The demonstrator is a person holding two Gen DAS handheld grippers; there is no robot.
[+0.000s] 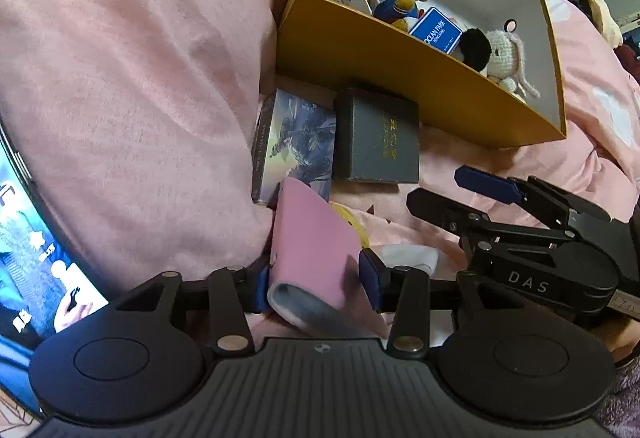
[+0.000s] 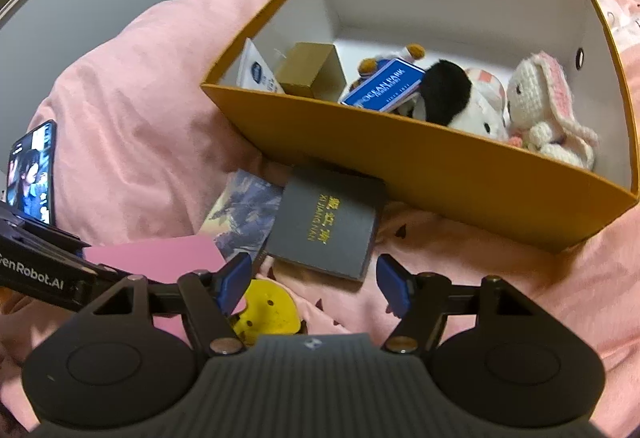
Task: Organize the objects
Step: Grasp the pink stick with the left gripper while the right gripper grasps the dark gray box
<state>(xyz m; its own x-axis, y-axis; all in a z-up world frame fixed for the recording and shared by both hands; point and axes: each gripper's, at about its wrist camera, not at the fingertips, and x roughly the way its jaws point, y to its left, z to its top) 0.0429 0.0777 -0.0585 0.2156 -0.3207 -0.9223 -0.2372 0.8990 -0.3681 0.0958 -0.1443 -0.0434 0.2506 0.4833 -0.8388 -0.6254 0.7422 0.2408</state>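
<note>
The left gripper [image 1: 318, 284] was clamped on a pink case [image 1: 312, 254], both blue pads pressed against its sides, the case tilted with its grey open end toward the camera. The right gripper [image 2: 314, 284] stood with its jaws apart and nothing between them, held over the pink bedding [image 2: 140, 118]. Just beneath its left finger lay a yellow round item [image 2: 272, 312], partly covered by the pink case [image 2: 160, 258]. Beyond the grippers, a dark grey box with gold lettering [image 2: 328, 222] lay flat on the bedding, touching an illustrated box [image 2: 244, 212] on its left. Both sat just beside the near wall of an open orange carton [image 2: 400, 154]. Inside the carton were a small brown box [image 2: 312, 72], a blue card [image 2: 382, 86], a black-and-white plush [image 2: 452, 98] and a crocheted rabbit [image 2: 536, 98]. A lit phone [image 2: 32, 174] rested on the bedding, well apart to the left.
</note>
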